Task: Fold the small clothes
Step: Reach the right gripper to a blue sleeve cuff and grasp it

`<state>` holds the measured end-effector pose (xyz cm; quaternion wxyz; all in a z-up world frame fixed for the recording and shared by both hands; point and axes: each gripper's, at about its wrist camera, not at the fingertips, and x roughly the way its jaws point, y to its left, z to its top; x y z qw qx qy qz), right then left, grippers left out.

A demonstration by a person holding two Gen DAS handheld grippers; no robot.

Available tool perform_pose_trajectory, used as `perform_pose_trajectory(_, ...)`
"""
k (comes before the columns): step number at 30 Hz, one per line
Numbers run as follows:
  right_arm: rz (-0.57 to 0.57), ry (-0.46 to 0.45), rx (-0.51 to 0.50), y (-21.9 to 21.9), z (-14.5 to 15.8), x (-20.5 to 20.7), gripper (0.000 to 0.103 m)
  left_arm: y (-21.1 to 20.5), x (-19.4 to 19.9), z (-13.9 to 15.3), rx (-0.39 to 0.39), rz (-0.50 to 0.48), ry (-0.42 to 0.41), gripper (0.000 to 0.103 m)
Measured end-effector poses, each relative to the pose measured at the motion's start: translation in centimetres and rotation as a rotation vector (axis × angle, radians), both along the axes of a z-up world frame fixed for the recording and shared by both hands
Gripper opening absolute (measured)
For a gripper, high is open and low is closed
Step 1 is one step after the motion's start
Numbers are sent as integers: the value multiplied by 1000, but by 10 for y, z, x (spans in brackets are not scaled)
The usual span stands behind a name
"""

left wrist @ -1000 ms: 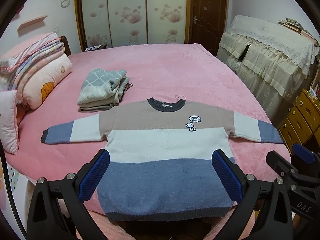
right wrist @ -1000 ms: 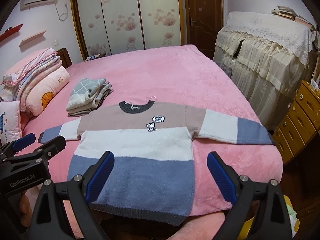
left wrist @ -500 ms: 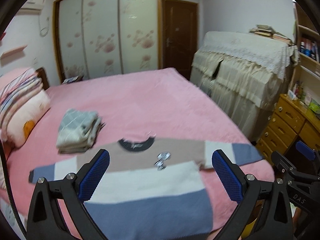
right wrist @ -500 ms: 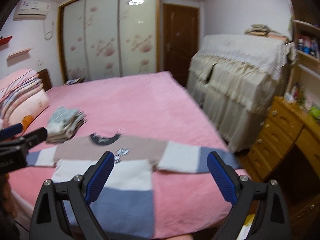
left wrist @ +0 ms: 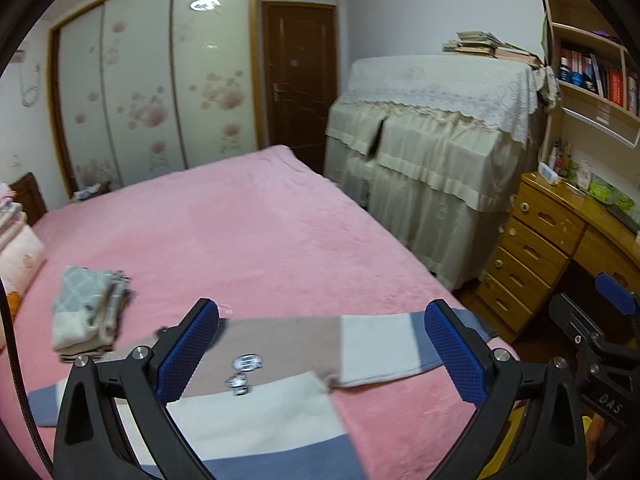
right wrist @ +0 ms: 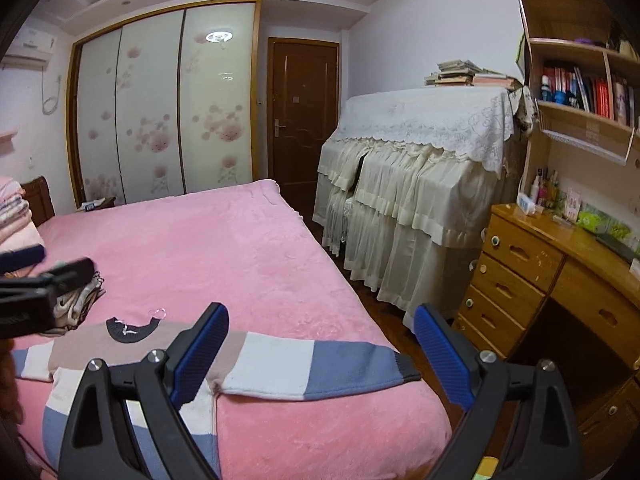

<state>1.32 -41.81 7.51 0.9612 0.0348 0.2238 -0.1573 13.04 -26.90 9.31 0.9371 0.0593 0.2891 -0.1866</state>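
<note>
A small striped sweater (left wrist: 280, 412) in tan, white and blue lies flat, front up, on the pink bed (left wrist: 248, 240), sleeves spread. Its right sleeve (right wrist: 316, 368) reaches toward the bed's right edge. My left gripper (left wrist: 320, 352) is open and empty above the sweater's chest and right sleeve. My right gripper (right wrist: 320, 352) is open and empty above the right sleeve. The sweater's dark collar (right wrist: 130, 330) shows in the right wrist view. Each gripper shows at the edge of the other's view.
A pile of folded clothes (left wrist: 88, 312) sits on the bed at the left. Pillows and bedding (left wrist: 16, 248) lie at the far left. A cloth-covered piano (right wrist: 424, 184) and a wooden desk with drawers (right wrist: 532, 280) stand right of the bed.
Both grippers have swung to the right and tilted up, away from the sweater's hem. The views now take in the right sleeve, the desk and more of the room. Both stay open.
</note>
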Motion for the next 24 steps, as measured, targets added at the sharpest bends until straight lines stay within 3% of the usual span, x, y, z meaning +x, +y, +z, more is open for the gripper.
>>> perform_pose_trajectory(6, -48, 22, 44, -33, -18, 22, 95, -45, 32, -47, 10, -43, 66, 102)
perform_pose_trajectory(13, -72, 101, 168, -86, -77, 52, 94, -91, 57, -128, 35, -37, 131, 102)
perform_pose_trajectory(20, -113, 256, 326, -136, -158, 70, 64, -136, 81, -205, 118, -7, 173, 102)
perform_pose_trajectory(24, -137, 307, 479, -165, -204, 68, 62, -157, 86, -231, 166, -18, 191, 102)
